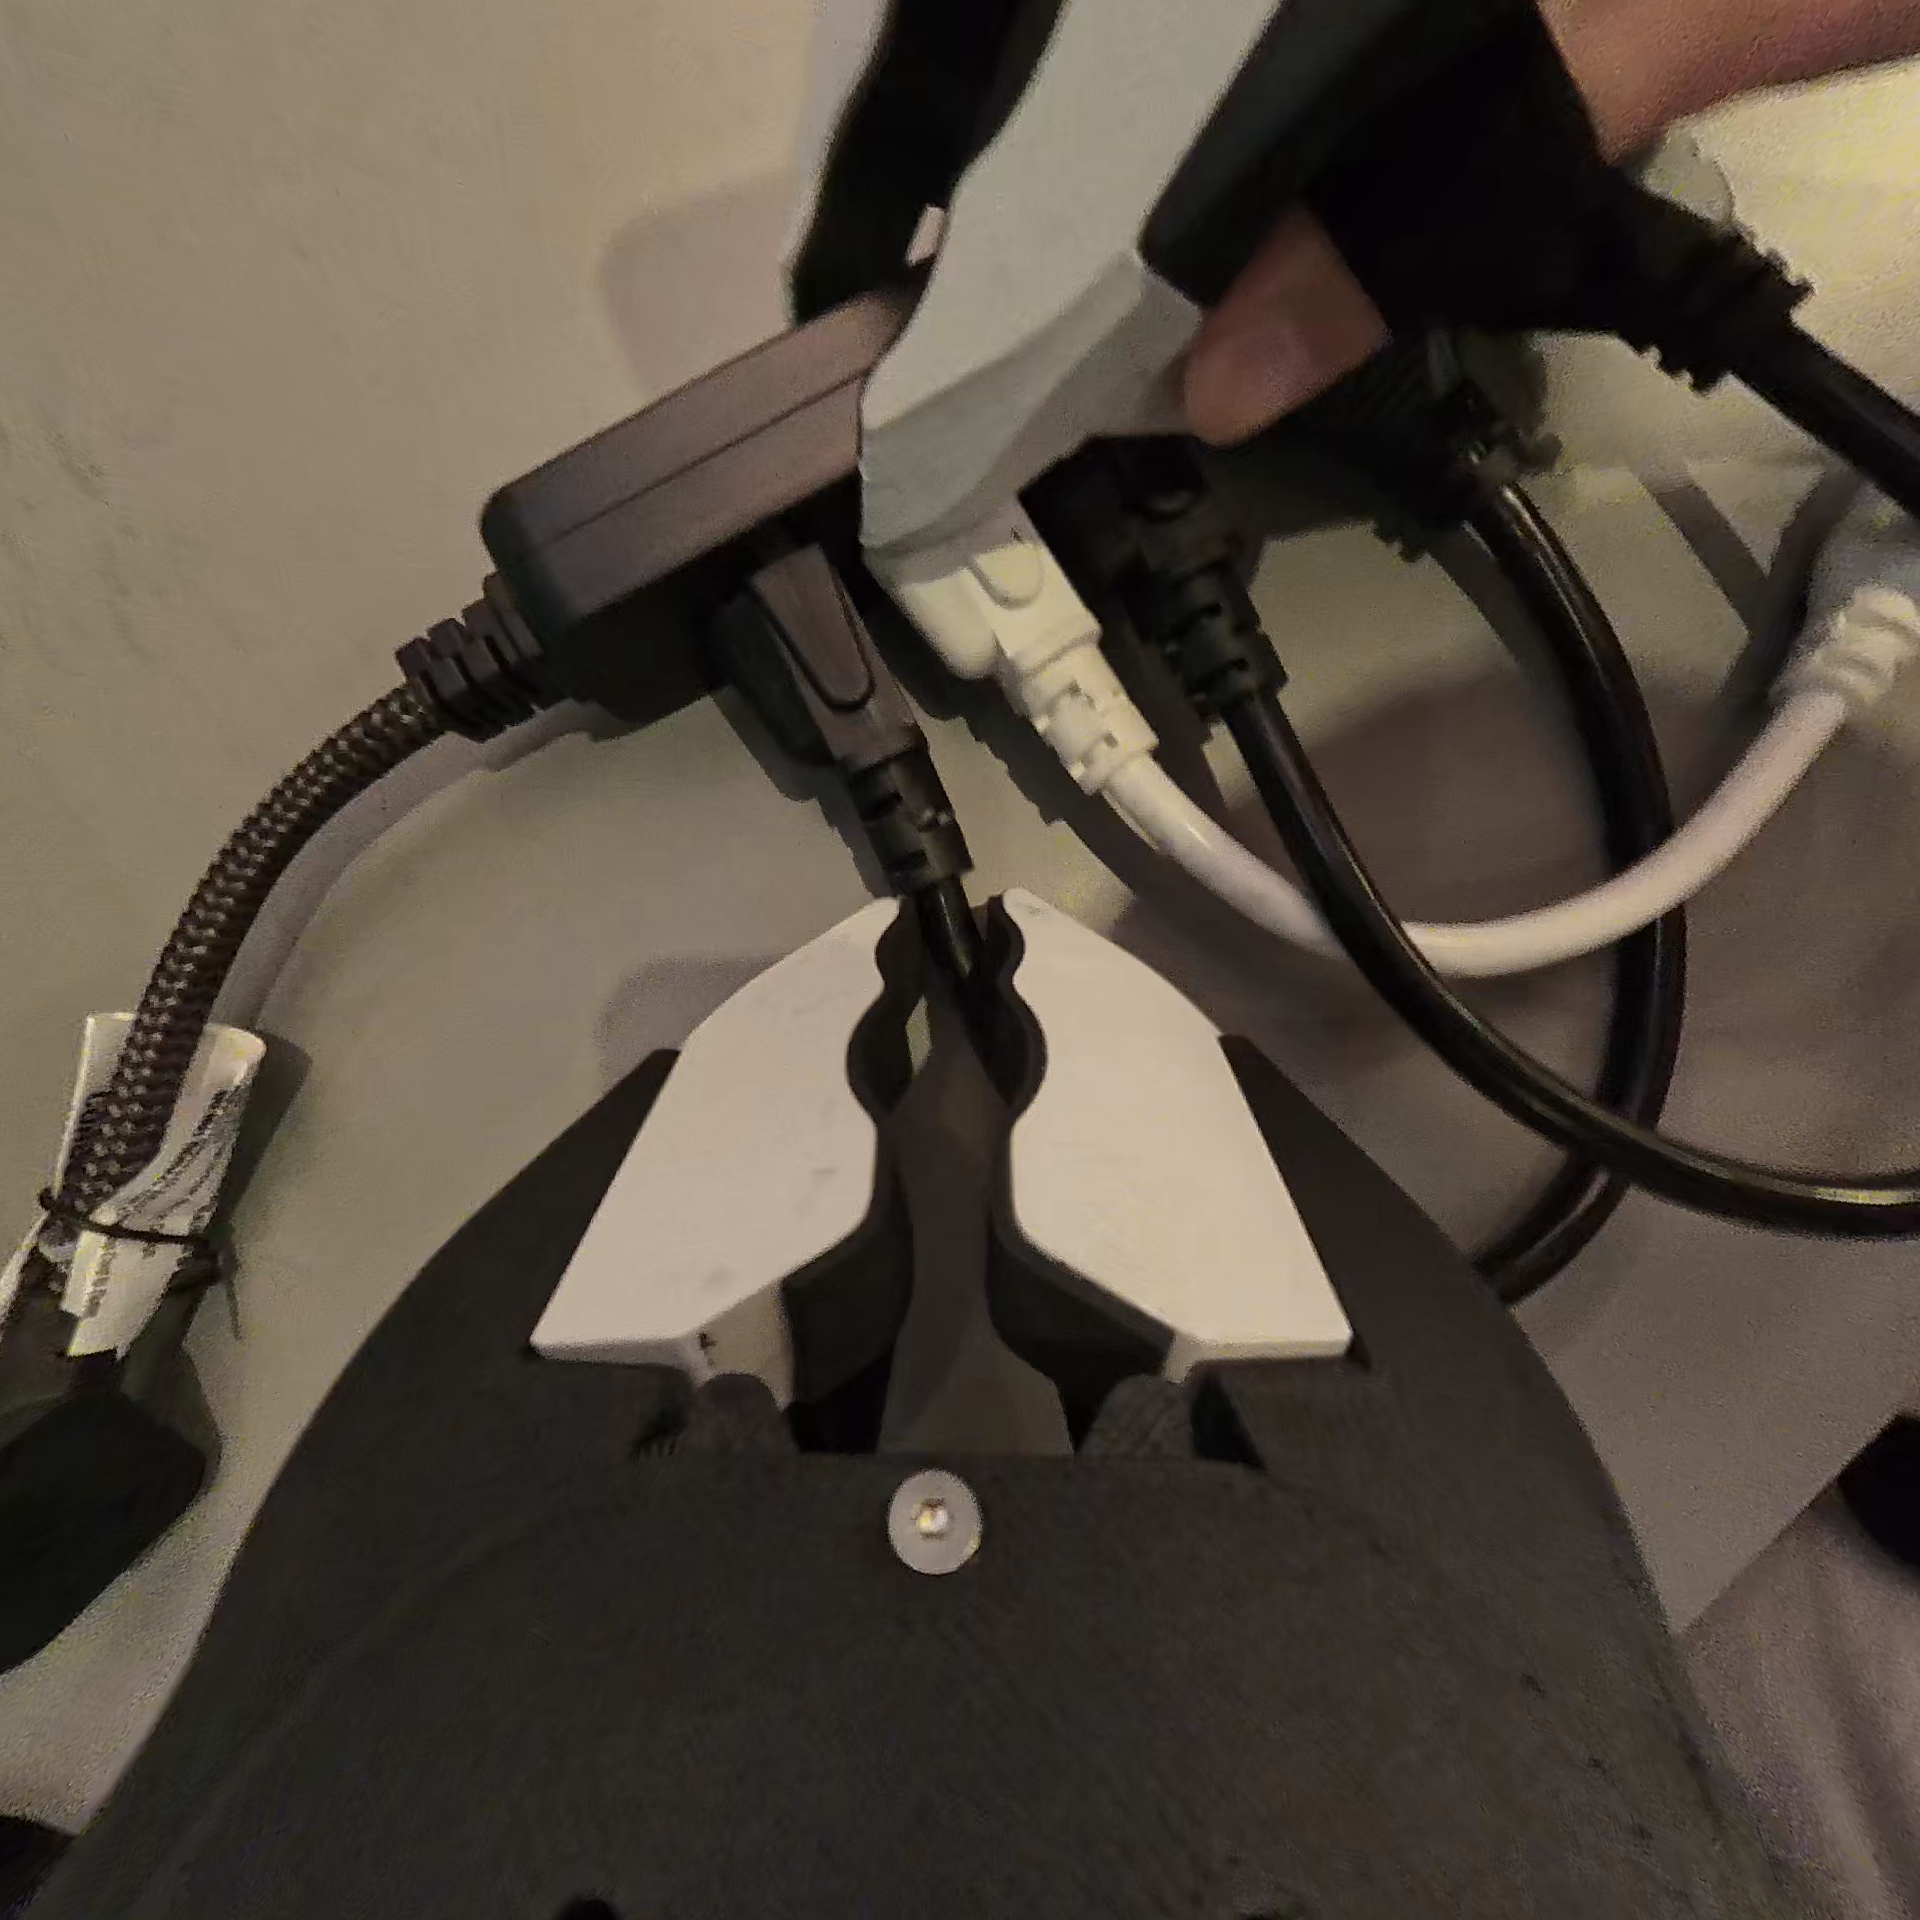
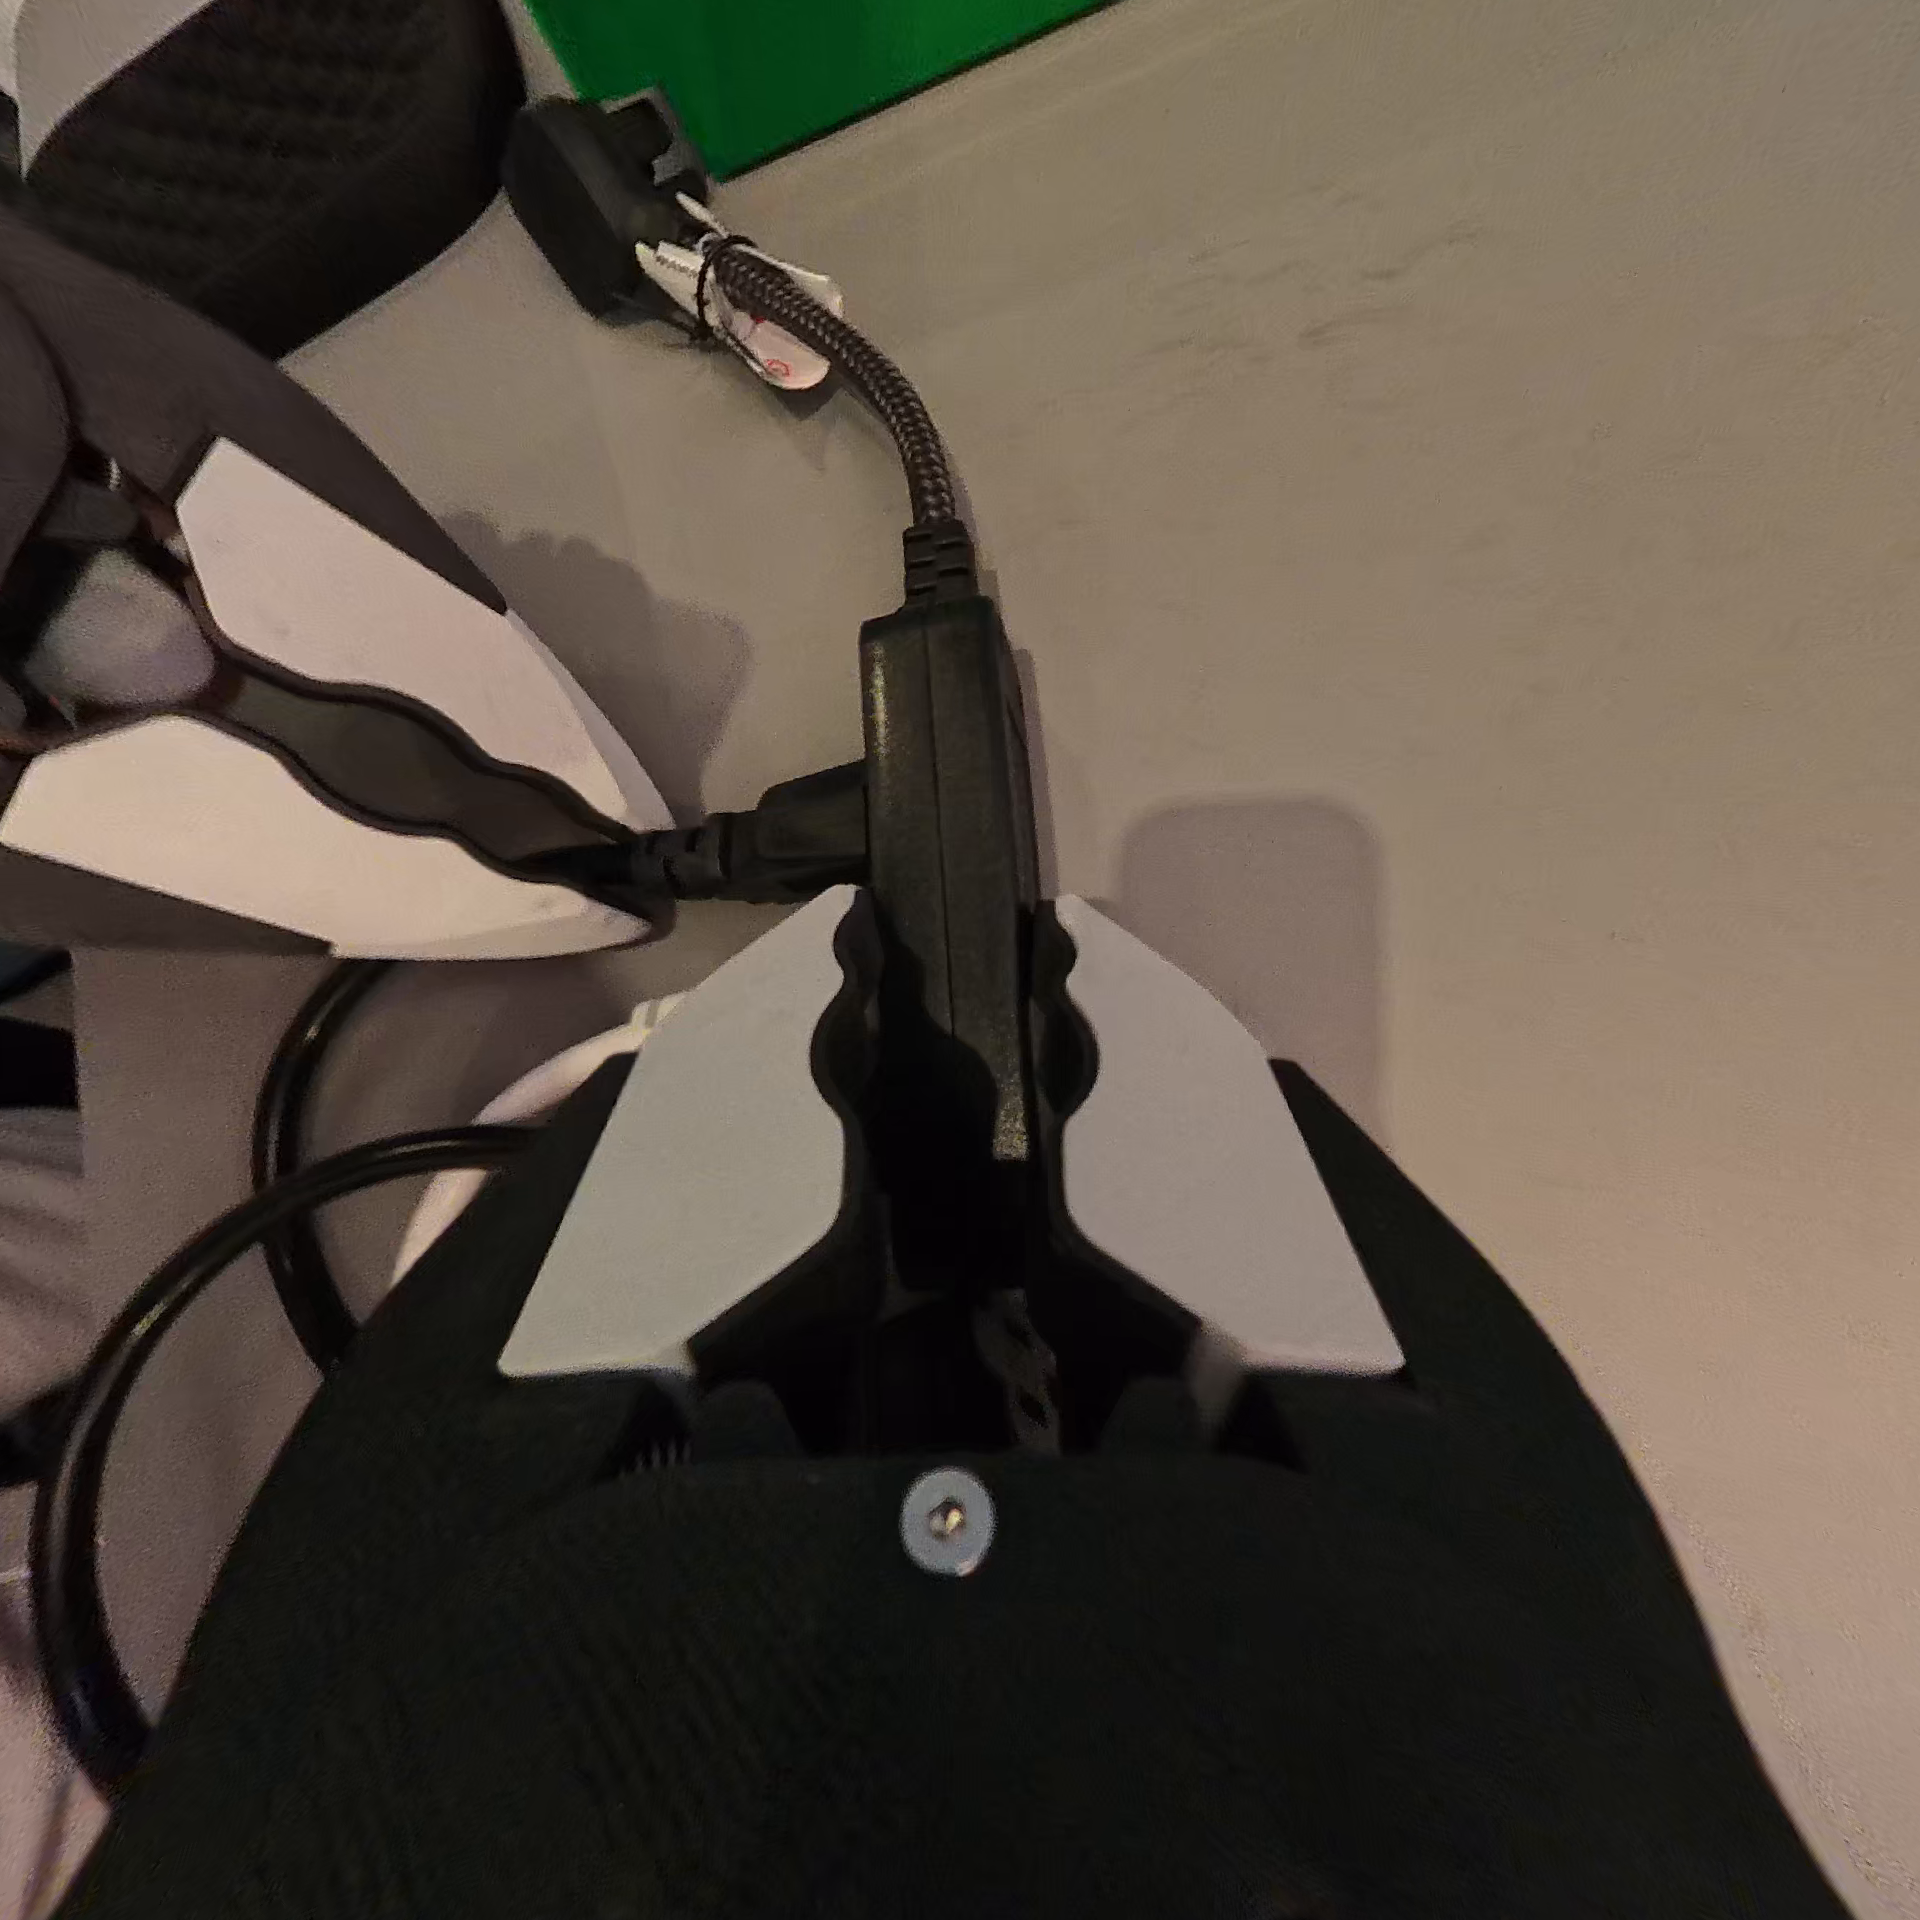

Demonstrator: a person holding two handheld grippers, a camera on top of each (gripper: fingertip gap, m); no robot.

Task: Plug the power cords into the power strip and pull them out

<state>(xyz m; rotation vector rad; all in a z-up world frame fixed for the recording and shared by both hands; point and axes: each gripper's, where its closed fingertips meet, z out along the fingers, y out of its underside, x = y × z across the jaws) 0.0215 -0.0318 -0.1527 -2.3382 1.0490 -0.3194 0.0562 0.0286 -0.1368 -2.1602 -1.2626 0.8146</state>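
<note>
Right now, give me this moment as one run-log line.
left gripper: shut on black cord below its plug | right gripper: shut on power strip | black plug: still seated | stage: pull-out starting, likely

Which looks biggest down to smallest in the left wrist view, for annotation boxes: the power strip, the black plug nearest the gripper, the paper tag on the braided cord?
1. power strip
2. and 3. black plug and paper tag: look alike; unranked.
</note>
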